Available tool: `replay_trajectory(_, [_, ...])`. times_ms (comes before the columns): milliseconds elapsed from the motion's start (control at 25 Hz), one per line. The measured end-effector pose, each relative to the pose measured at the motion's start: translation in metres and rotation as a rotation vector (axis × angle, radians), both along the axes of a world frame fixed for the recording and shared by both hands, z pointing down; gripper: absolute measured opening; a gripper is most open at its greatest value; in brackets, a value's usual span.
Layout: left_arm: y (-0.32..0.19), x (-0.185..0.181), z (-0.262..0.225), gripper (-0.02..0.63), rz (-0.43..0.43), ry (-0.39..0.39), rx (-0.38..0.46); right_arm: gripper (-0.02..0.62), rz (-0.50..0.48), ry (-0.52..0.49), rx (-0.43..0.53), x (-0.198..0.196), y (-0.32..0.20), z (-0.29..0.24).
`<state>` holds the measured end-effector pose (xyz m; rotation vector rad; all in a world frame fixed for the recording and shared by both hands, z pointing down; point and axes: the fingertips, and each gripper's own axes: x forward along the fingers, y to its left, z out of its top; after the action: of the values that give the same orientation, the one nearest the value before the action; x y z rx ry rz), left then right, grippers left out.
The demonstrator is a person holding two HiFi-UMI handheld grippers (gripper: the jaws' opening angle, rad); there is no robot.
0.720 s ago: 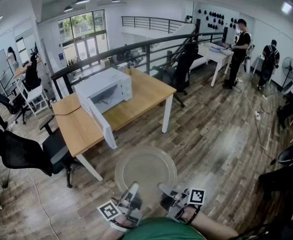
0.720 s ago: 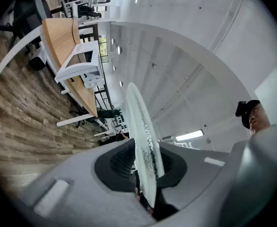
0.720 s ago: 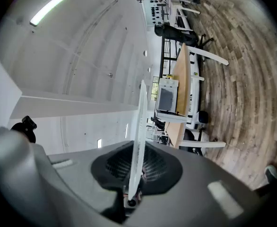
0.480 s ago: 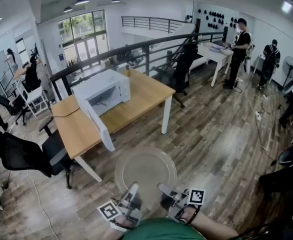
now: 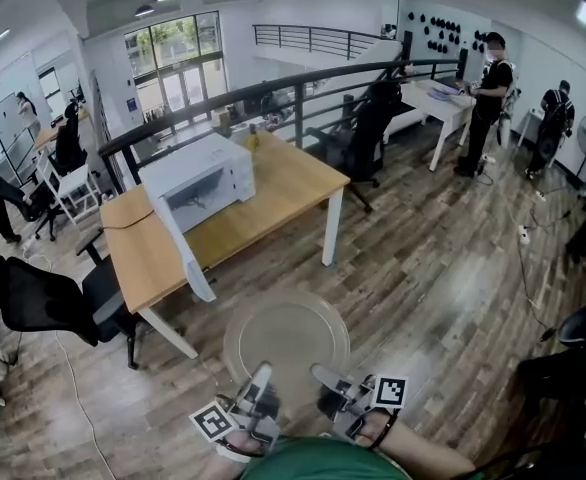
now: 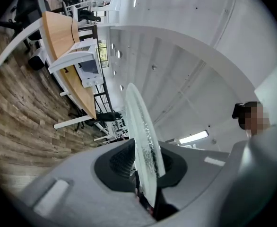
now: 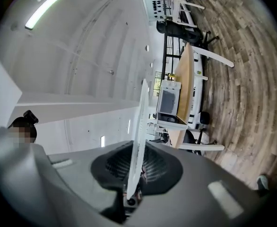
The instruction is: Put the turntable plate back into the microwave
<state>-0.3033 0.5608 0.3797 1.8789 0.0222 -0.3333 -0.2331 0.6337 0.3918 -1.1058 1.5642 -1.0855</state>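
A clear round glass turntable plate hangs level over the wooden floor, right in front of me. My left gripper is shut on its near left rim, my right gripper shut on its near right rim. In the left gripper view the turntable plate shows edge-on, pinched between the dark pads; the right gripper view shows the turntable plate the same way. The white microwave stands on the wooden table ahead, its door swung open over the table's front edge.
A black office chair stands left of the table. A dark railing runs behind it. People stand at a white desk at the far right. Wood floor lies between me and the table.
The table and microwave have drifted slightly left and down in the head view. The plate stays held by both grippers in the same way.
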Motion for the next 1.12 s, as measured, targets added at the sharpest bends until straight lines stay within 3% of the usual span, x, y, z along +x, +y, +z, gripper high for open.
replay_trajectory(480, [-0.025,0.045,0.010,0.057,-0.057,-0.008,-0.002,0.043,-0.053,0.018,0.001,0.048,-0.029,0.006])
replay_trajectory(1120, [-0.180,0.142,0.025,0.057,-0.011,0.016,-0.009,0.041,-0.048,0.049,-0.020,0.143,-0.182,0.017])
